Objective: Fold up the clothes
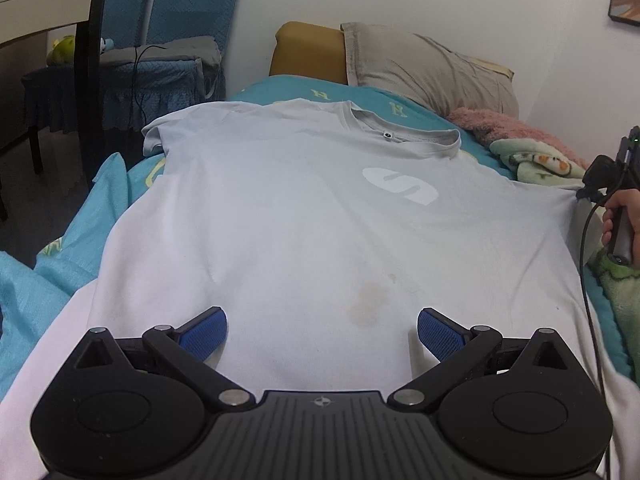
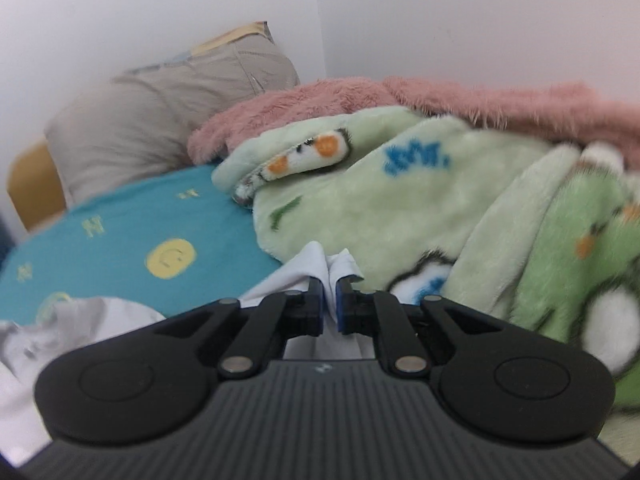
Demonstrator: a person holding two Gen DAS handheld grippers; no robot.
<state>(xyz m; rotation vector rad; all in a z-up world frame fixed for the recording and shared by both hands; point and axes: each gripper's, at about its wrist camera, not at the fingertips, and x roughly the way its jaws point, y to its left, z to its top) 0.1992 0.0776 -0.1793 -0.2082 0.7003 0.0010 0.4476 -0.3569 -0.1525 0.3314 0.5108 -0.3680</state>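
Lying flat on the teal bed [image 1: 80,264], the white t-shirt [image 1: 304,216] spread ahead of the left claw [image 1: 322,334], whose blue fingers [image 1: 204,336] stood wide apart over the hem, gripping nothing. Further right, the right claw [image 2: 329,304] was clamped on the shirt's sleeve edge, green blanket [image 2: 400,208] just beyond it, grey pillow [image 2: 160,128] ahead-left.

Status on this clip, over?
Left gripper open over the T-shirt hem. Right gripper shut on its sleeve. Shirt flat on bed; green blanket beside it.
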